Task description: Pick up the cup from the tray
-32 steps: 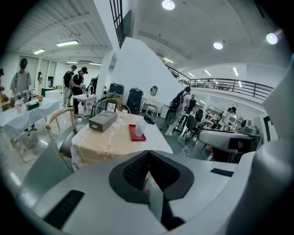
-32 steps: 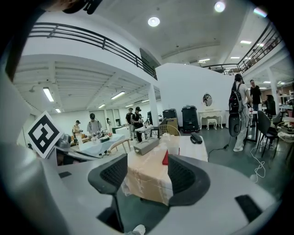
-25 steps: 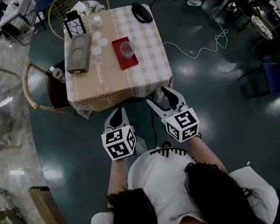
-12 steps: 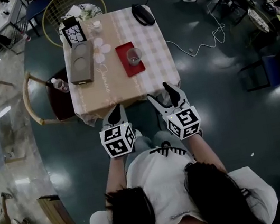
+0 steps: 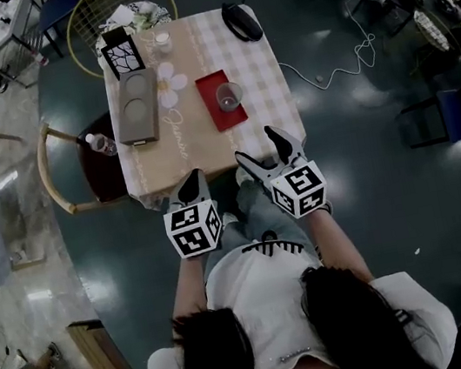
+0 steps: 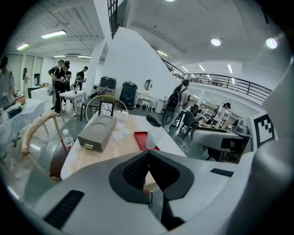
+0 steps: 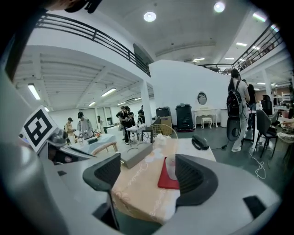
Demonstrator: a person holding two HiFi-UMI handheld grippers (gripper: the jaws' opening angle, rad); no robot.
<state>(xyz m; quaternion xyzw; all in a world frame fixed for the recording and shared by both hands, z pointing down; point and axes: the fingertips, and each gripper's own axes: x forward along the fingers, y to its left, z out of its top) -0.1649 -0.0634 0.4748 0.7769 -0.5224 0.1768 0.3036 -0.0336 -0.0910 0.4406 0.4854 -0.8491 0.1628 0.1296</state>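
A clear cup [image 5: 229, 95] stands upright on a red tray [image 5: 216, 111] on the checked tablecloth of a small table [image 5: 266, 84]. Both grippers hover at the table's near edge, short of the tray. My left gripper [image 5: 191, 181] is shut, its tips meeting with nothing in them. My right gripper [image 5: 257, 145] is open, its jaws are opening wider, and nothing is between them. In the left gripper view the cup [image 6: 153, 137] and tray [image 6: 140, 137] lie ahead beyond the left gripper [image 6: 147, 154]. The right gripper view has the cup [image 7: 171, 166] on the tray [image 7: 166, 179] beyond the right gripper [image 7: 149, 172].
A grey box [image 5: 135, 106], small white discs [image 5: 167, 84], a framed picture [image 5: 122, 55] and a black object [image 5: 240, 20] share the table. A wooden chair [image 5: 56, 170] with a bottle [image 5: 98, 143] stands left, a wire chair [image 5: 106, 7] behind. A cable [image 5: 341, 62] lies on the floor.
The table and tray have come closer to the grippers in the head view. The right gripper's jaws stand wider apart than before. The left gripper stays shut.
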